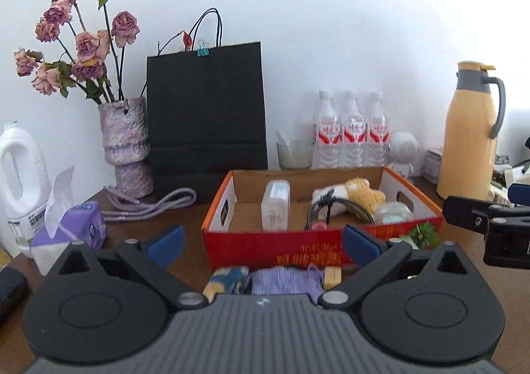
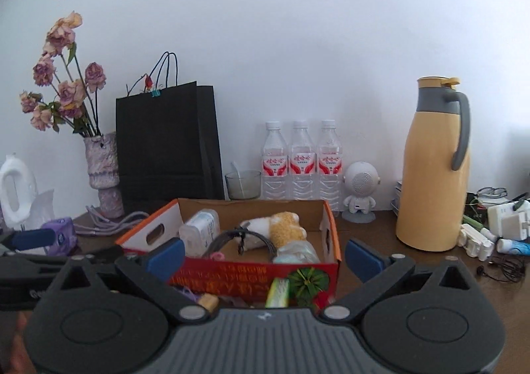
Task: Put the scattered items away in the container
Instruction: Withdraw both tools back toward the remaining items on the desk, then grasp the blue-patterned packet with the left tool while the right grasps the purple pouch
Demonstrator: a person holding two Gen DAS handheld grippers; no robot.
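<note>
Left jaws: the left gripper [image 1: 265,241] is held wide, nothing between its blue pads [image 1: 166,241].
Right jaws: the right gripper [image 2: 265,256] is likewise spread wide and empty.
Pose: both are held level, aimed at the red cardboard box [image 1: 298,246]; the right gripper is seen at the right edge of the left view.
Scattered items: a lavender knitted cloth [image 1: 286,280], a blue-and-yellow patterned cloth [image 1: 227,279] and a small yellow block [image 1: 332,276] lie on the brown table [image 1: 185,218] just before the box front.
Box contents: a clear plastic case [image 1: 275,205], a tan plush toy [image 1: 362,195] and a dark coiled strap [image 1: 326,208] are inside.
Writing: yellow characters are printed on the box front, too blurred to read; red-and-white labels on three clear water bottles [image 2: 299,163] are illegible.
Edges: a black paper bag [image 1: 207,112] stands behind the box, a yellow thermos jug [image 2: 435,165] to its right.
</note>
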